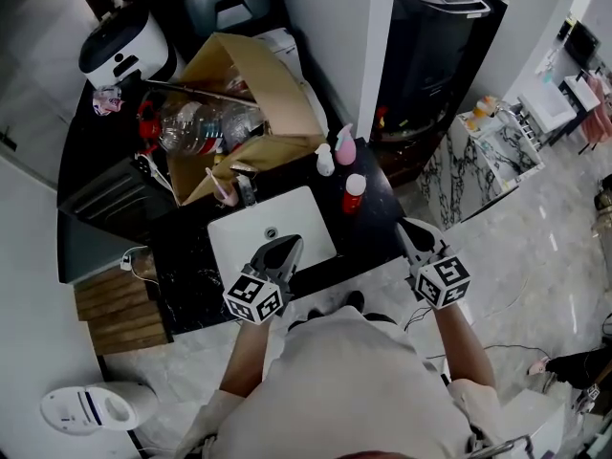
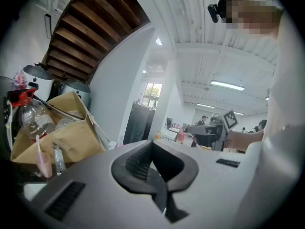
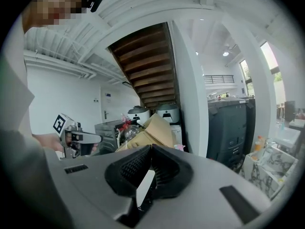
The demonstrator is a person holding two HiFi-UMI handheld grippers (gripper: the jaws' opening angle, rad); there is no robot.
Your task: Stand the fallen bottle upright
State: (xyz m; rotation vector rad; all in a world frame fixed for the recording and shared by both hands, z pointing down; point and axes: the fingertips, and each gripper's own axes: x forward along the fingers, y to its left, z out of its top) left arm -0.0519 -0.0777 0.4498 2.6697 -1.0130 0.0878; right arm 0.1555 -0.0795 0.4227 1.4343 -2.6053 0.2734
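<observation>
A small red bottle with a white cap point(image 1: 354, 192) stands upright on the black counter point(image 1: 378, 228), just right of the white sink point(image 1: 239, 232). Behind it stand a pink spray bottle point(image 1: 345, 146) and a small white bottle point(image 1: 325, 159). My left gripper point(image 1: 287, 245) hovers over the sink's front edge, shut and empty; its jaws meet in the left gripper view point(image 2: 152, 144). My right gripper point(image 1: 406, 228) hangs at the counter's right front corner, below the red bottle, shut with nothing in it point(image 3: 151, 147). Neither gripper touches a bottle.
An open cardboard box point(image 1: 277, 84) with clear plastic bottles point(image 1: 191, 127) sits behind the sink, by the faucet point(image 1: 245, 185). A white rice cooker point(image 1: 124, 46) stands at the back left. A dark cabinet point(image 1: 430, 46) and a white column point(image 1: 335, 27) rise behind the counter.
</observation>
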